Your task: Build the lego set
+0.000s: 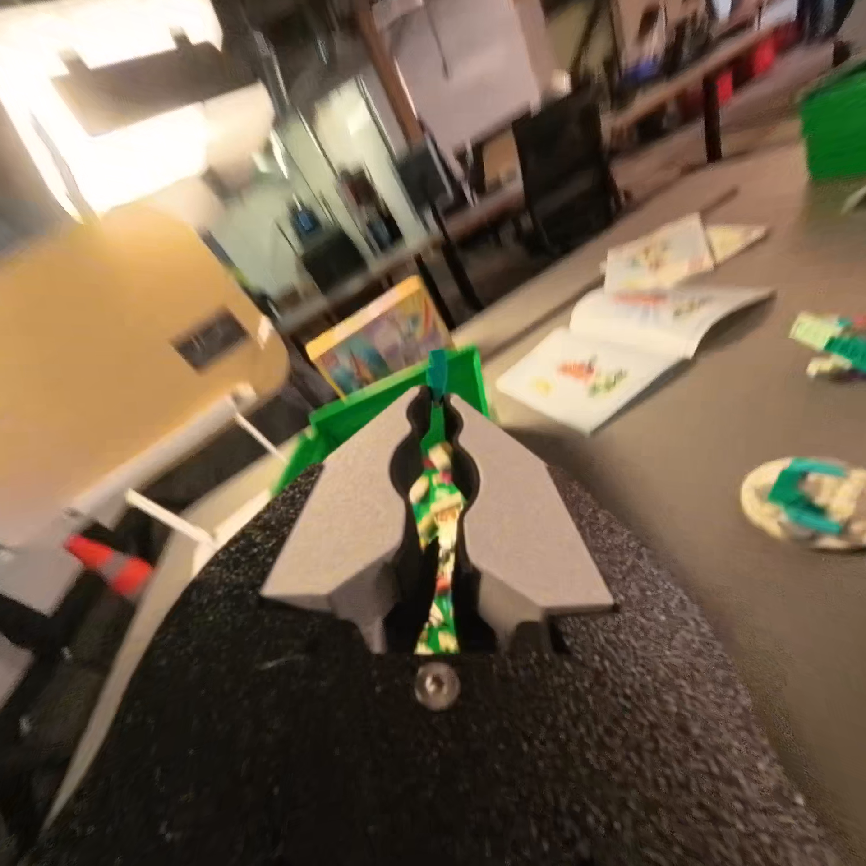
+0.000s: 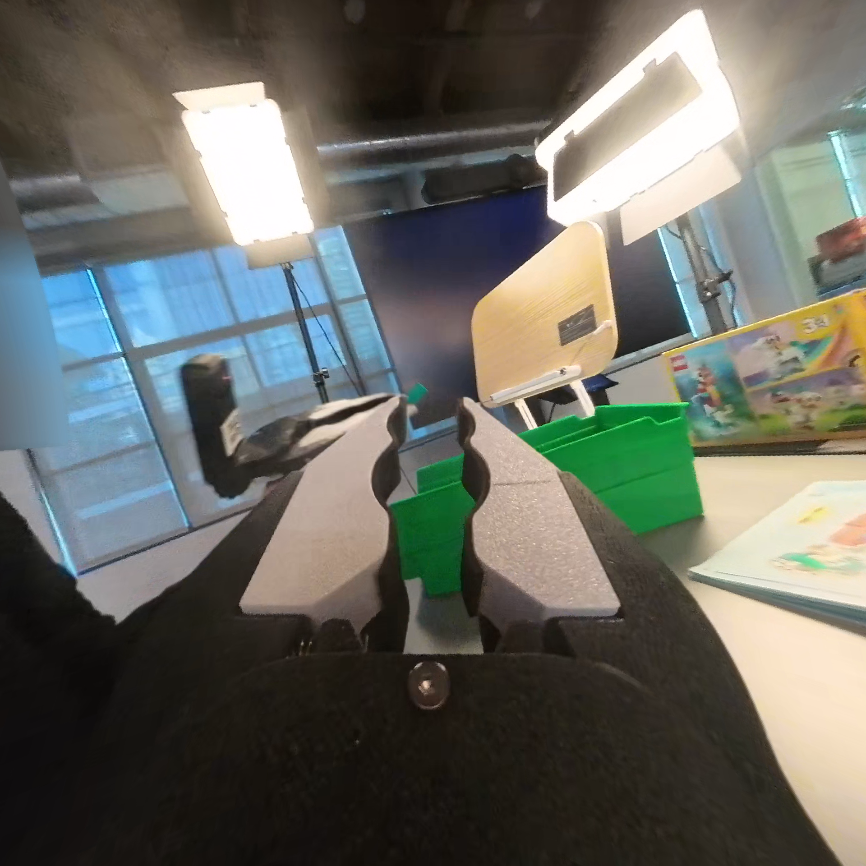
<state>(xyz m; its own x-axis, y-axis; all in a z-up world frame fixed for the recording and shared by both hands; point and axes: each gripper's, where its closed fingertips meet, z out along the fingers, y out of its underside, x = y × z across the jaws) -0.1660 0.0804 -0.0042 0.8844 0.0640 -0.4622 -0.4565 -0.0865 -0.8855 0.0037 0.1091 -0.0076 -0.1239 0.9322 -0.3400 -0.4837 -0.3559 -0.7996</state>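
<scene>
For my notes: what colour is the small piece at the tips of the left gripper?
Teal, a small piece pinched by the left gripper; the left wrist view shows it best.

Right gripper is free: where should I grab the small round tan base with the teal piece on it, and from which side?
Judging from the left wrist view, take the round base across its thin rim, from above: it lies flat on the table, and the teal piece fills its middle.
</scene>
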